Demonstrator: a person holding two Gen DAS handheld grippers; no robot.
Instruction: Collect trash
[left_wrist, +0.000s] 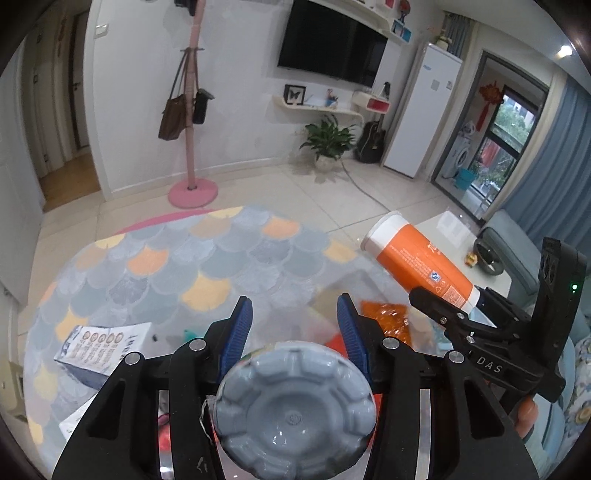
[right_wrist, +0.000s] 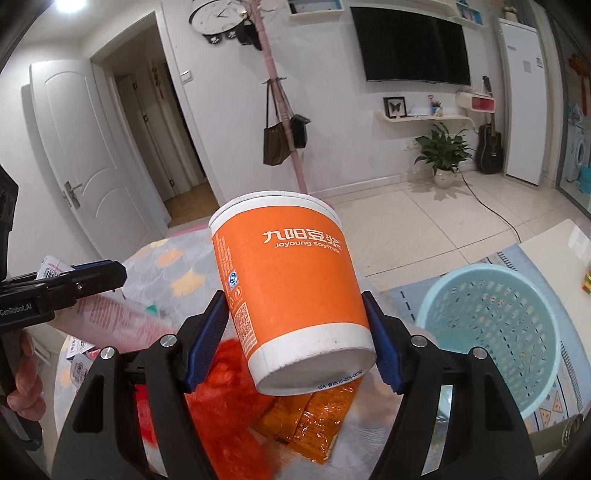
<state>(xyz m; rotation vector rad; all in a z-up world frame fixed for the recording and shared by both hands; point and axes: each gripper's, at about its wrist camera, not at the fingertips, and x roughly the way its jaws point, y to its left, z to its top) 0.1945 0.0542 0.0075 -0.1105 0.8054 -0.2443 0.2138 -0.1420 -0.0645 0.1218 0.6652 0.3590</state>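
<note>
My right gripper (right_wrist: 295, 332) is shut on an orange and white paper soymilk cup (right_wrist: 291, 288), held tilted in the air; the cup also shows in the left wrist view (left_wrist: 417, 258). My left gripper (left_wrist: 295, 325) is shut on a plastic bottle whose grey-blue base (left_wrist: 295, 410) faces the camera; in the right wrist view the bottle (right_wrist: 110, 314) shows a pink label. An orange snack wrapper (right_wrist: 310, 421) and red fluffy trash (right_wrist: 229, 391) lie below on the glass table (left_wrist: 122, 280). A light blue perforated waste basket (right_wrist: 491, 332) stands on the floor to the right.
A blue and white carton (left_wrist: 99, 347) and papers lie at the table's left. A scale-patterned rug (left_wrist: 166, 251) shows beneath the glass. A pink coat stand (left_wrist: 192, 184), a potted plant (left_wrist: 328, 140) and a second table (left_wrist: 454, 229) stand farther off.
</note>
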